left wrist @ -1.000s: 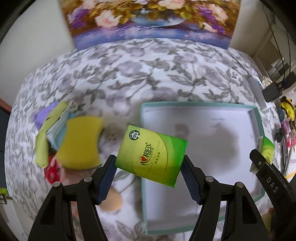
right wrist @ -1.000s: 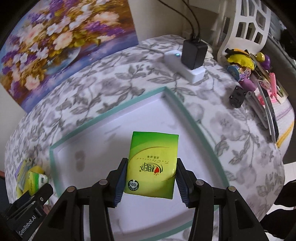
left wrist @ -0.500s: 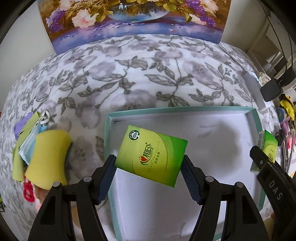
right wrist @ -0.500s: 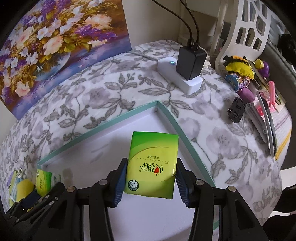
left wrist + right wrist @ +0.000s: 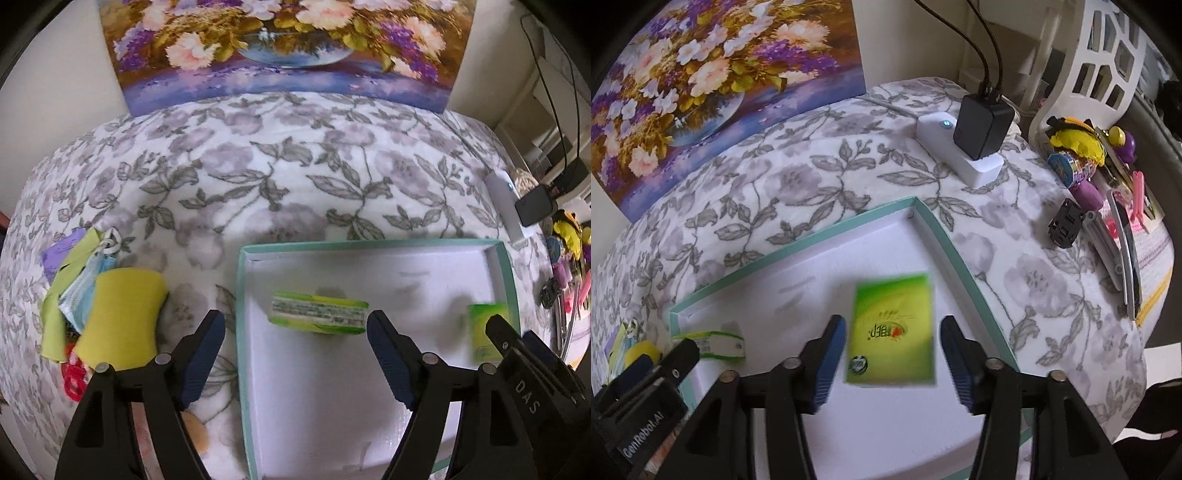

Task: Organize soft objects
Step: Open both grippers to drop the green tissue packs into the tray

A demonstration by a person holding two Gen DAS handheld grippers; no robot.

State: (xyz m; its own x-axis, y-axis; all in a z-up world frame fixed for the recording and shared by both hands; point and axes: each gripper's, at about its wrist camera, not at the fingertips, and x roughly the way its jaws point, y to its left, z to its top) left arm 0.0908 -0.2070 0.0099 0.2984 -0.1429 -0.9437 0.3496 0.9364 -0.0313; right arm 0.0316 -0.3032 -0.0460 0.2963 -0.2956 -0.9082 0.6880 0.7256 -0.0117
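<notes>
Opening over a shallow white cardboard tray with a teal rim (image 5: 504,273): left hand-held gripper (image 5: 295,349), blue-padded jaws spread wide and still parting, nothing pressed between them. Just beyond its fingertips and clear of both pads, a green plastic-wrapped tissue pack (image 5: 319,313), released, showing its long white-labelled edge, inside the tray near the left wall. Likewise opening: right hand-held gripper (image 5: 892,341), jaws parting with a second green tissue pack (image 5: 893,330) between them but touching neither pad, blurred, printed face up, over the white tray floor close to the right wall (image 5: 955,254). Seen from the left camera as a small green rectangle (image 5: 485,326) at the tray's right side, partly hidden behind the other tool's black body. Resting on a surface covered by a white cloth with grey leaf and flower print (image 5: 280,173). Left of the tray and apart from it, a pile of soft things: a yellow sponge (image 5: 123,314), a light blue face mask (image 5: 83,295), a lime green cloth (image 5: 53,321) and a purple cloth (image 5: 61,249). Against the wall behind, a painting of flowers in a vase (image 5: 288,48). Near the tray's far right corner, a white power strip with a black plug adapter (image 5: 980,125); beyond that, a clutter of small coloured items (image 5: 1089,173).
</notes>
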